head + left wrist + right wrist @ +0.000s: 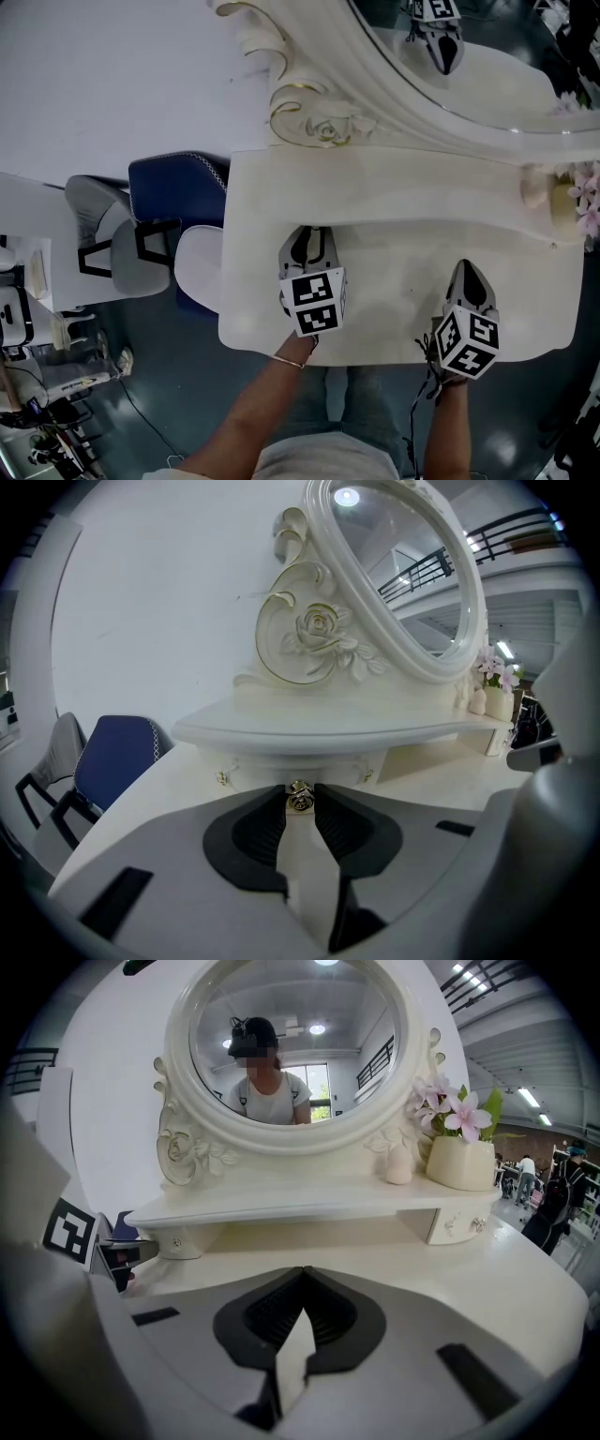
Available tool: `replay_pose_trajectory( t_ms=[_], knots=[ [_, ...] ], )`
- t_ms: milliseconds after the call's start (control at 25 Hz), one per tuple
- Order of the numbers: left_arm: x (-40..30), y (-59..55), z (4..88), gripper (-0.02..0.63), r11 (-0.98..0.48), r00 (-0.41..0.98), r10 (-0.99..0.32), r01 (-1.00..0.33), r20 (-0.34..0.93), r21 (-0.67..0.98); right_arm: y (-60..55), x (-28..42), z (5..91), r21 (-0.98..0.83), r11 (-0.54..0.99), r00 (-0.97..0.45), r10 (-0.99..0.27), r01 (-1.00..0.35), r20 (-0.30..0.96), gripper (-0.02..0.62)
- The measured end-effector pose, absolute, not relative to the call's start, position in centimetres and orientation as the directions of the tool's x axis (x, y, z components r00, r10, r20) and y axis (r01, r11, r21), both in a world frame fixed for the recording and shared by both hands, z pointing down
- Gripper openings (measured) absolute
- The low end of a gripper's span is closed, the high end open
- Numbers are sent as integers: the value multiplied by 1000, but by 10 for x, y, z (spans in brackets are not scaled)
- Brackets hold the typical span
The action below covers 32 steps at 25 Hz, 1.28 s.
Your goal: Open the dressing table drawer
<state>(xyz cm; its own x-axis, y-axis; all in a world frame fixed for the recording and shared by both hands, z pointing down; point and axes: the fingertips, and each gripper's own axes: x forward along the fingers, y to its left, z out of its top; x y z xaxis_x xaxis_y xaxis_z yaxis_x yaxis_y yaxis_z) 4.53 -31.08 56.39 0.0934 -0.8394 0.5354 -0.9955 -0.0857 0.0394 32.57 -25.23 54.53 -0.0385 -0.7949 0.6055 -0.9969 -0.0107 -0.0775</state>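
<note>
The cream dressing table [394, 281] has a small drawer [292, 764] tucked under the left end of its raised shelf. A little gold knob [299, 801] sticks out of the drawer front. My left gripper [299, 795] is shut on that knob, with a dark pad pressed against each side. In the head view the left gripper [310, 242] reaches right up to the shelf's front edge. My right gripper [302, 1270] hovers over the tabletop with its jaws shut and nothing in them. From the head view, the right gripper [467, 274] is right of the left one, short of the shelf.
An oval mirror [286, 1040] in a carved frame rises behind the shelf. A pot of pink flowers [459, 1157] and a small figurine [398, 1164] stand on the shelf's right end, above a second small drawer [457, 1225]. A blue chair [178, 192] and a grey chair [103, 234] stand left of the table.
</note>
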Motion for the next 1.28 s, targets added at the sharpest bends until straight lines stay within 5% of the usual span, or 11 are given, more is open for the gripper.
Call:
replay_pose_trajectory(
  t_ms=[1280],
  knots=[
    [47,-296,564,106,-57,74,-836,-997,544,49,-218,357,538,-107,-86,6,-806,-990,591,8]
  ],
)
